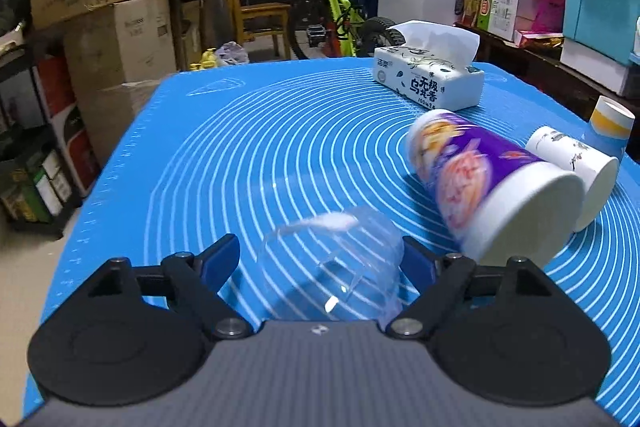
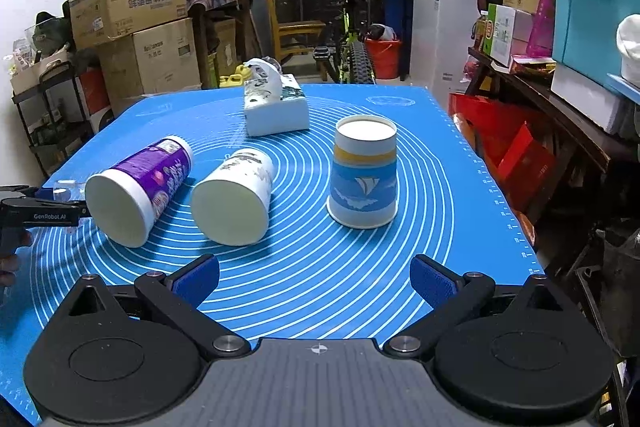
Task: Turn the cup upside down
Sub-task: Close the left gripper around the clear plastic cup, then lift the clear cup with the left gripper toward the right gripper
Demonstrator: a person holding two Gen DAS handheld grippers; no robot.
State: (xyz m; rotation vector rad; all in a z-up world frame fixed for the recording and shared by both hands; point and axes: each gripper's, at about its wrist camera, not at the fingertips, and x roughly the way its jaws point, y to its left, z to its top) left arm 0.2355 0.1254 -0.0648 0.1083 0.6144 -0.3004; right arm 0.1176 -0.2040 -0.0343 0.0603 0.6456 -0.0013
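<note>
Left tool (image 1: 320,259) has a clear plastic cup (image 1: 332,267) between its blue pads (image 1: 222,261), its outline blurred. Just right, a purple cup (image 1: 480,183) lies on its side on the blue mat (image 1: 240,147), open mouth toward the camera. A white cup (image 1: 576,171) lies touching it. Tissue pack (image 1: 428,79) behind, and a yellow-banded cup (image 1: 612,123) at the far right edge.

Clear glossy plastic cup (image 1: 332,267), paper cups (image 2: 364,175) — smooth, matt blue mat (image 2: 360,287), matt black claw (image 2: 316,281)
</note>
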